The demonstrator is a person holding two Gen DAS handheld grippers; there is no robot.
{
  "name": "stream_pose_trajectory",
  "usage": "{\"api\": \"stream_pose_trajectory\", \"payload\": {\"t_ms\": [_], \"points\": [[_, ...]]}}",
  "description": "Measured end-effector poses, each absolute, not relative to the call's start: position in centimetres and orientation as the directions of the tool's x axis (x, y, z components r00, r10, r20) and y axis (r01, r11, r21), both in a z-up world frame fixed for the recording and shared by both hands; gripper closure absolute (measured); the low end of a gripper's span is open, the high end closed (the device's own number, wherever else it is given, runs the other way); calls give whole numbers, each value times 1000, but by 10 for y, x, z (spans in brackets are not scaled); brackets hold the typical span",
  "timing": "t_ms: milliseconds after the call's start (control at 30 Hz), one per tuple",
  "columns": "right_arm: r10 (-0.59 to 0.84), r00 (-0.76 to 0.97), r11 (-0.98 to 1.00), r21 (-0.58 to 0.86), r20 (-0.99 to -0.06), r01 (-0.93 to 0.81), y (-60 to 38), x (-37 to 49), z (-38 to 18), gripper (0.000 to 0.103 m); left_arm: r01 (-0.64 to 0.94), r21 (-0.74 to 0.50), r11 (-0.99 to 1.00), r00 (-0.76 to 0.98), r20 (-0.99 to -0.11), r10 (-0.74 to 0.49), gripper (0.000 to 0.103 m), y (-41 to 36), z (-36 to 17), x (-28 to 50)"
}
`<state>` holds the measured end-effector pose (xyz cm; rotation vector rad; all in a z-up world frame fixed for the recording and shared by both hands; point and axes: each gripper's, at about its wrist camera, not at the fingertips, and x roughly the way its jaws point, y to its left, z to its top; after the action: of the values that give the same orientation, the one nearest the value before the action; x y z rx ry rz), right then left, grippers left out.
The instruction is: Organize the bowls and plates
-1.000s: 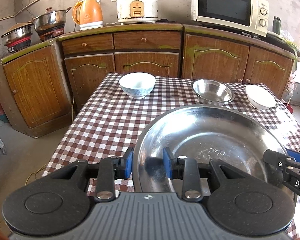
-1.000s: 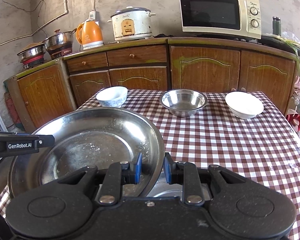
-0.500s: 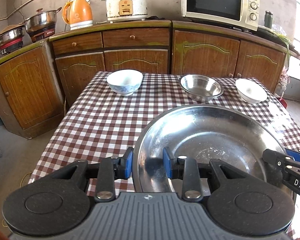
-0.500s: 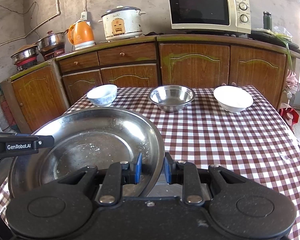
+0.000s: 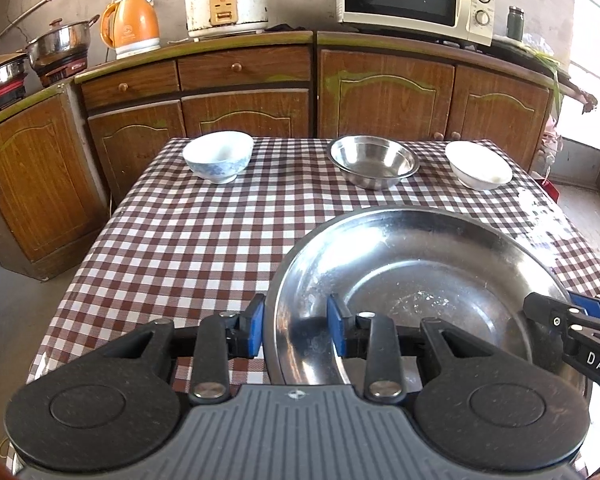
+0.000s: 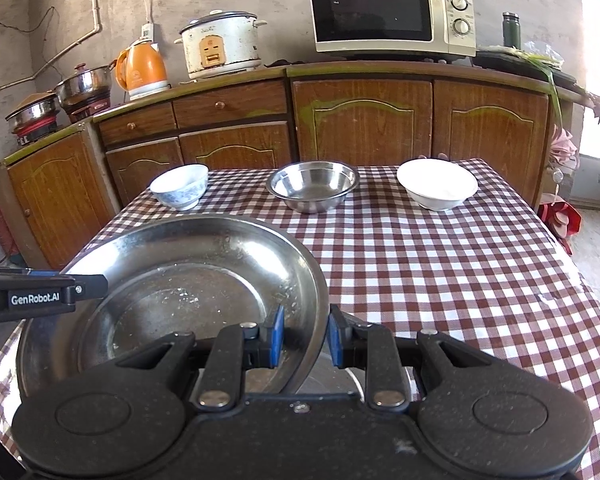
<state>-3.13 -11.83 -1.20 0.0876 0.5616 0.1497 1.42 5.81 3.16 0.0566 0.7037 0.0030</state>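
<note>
Two grippers hold one big steel plate above the checkered table.

The left gripper point(image 5: 296, 330) has its blue pads closed narrowly on the left rim of the steel plate point(image 5: 420, 280), and the right gripper point(image 6: 303, 336) pinches the opposite rim in the same way. Behind the plate, at the far edge of the table point(image 6: 440, 280), stand in a row a blue-patterned bowl point(image 6: 180, 186), a steel bowl point(image 6: 314, 186) and a white bowl point(image 6: 436, 184), each apart from the others.
</note>
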Motion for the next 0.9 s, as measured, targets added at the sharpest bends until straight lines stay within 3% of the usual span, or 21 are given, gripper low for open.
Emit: {"api": "stream_pose_trajectory", "payload": {"t_ms": [900], "points": [[108, 801, 993, 109, -588, -54, -146, -32, -47, 73, 88, 37, 995, 702, -711, -36, 68, 33, -11, 23]]}}
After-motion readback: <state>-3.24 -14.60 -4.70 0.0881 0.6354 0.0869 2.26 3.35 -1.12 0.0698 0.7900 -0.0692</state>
